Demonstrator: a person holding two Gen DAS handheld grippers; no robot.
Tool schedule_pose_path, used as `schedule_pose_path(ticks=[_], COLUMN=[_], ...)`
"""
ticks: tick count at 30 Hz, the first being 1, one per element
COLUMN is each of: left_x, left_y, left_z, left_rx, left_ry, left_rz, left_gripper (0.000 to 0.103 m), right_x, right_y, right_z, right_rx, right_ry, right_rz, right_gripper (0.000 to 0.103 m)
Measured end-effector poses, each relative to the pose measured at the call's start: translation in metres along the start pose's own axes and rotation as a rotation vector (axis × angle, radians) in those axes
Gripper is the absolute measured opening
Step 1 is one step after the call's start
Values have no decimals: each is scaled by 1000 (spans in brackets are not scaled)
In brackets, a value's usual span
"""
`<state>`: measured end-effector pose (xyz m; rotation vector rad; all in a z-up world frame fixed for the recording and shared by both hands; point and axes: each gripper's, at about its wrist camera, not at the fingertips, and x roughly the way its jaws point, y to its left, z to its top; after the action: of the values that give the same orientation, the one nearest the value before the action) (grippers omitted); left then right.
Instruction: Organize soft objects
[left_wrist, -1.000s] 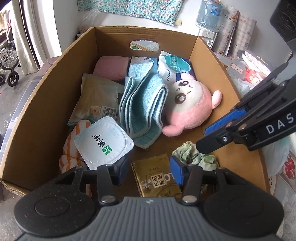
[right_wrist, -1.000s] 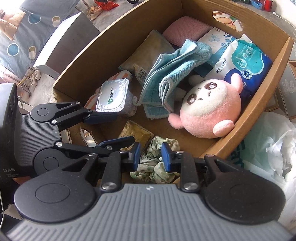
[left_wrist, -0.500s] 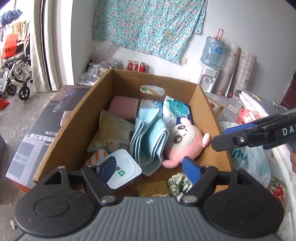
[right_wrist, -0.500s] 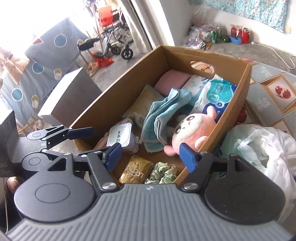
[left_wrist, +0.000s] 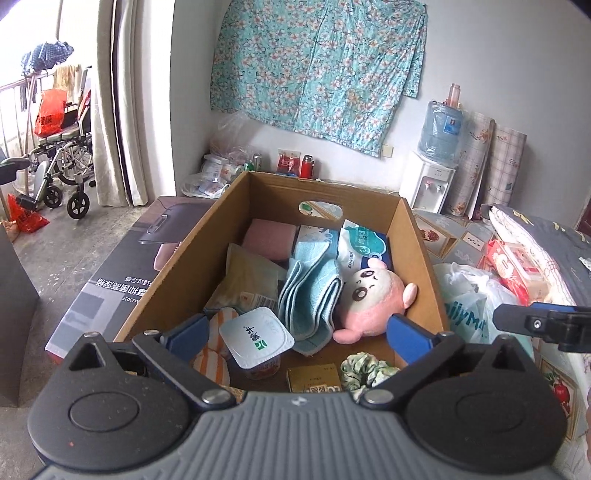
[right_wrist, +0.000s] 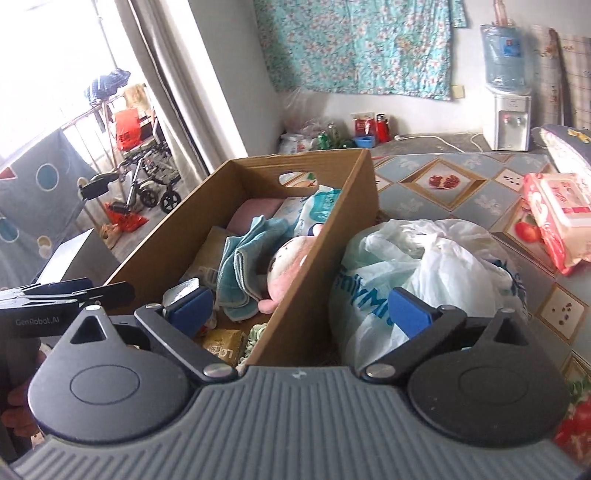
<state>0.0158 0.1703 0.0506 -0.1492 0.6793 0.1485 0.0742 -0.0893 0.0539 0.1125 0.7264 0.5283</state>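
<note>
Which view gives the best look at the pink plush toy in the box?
The left wrist view: the pink plush toy shows its whole face, ear and arm beside the blue towel. In the right wrist view the cardboard box wall hides most of it.

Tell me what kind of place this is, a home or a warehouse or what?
Most likely a lived-in room of a home. A floral cloth hangs on the wall, a water dispenser stands in the corner, and a wheelchair sits by the curtained doorway.
</note>
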Motion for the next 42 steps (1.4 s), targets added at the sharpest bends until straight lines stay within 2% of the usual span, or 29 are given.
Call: schedule_pose_path(ticks=[5, 11, 17, 22, 27, 34, 38, 42], left_x=[-8, -9, -15, -17, -22, -22, -19, -17], left_y=[-15, -31, -43, -50, -56, -48, -43, -38], left_z=[-9, -18, -22, -23, -26, -22, -21, -20], left_rx=[46, 67, 91, 137, 195, 145, 131, 114], left_ry=[31, 94, 84, 87, 48, 37, 35, 51], left_rz=[-8, 34, 73, 71, 96, 53, 69, 70], left_gripper=[103, 103, 103, 103, 103, 103, 103, 103], right_x=[-11, -23, -35, -41, -46, -49, -52, -51], right_y=[7, 10, 7, 9, 16, 23, 29, 31], right_z=[-15, -28, -33, -33, -34, -31, -26, -25], right_rx=[-10, -28, -39, -72, -99, -131, -159, -139], right_ry=[-19, -23, -41, -40, -42, -66, -96, -88], right_rz=[-57, -118, -155, -200, -259, -305, -326, -313], right_gripper=[102, 102, 102, 102, 102, 102, 102, 102])
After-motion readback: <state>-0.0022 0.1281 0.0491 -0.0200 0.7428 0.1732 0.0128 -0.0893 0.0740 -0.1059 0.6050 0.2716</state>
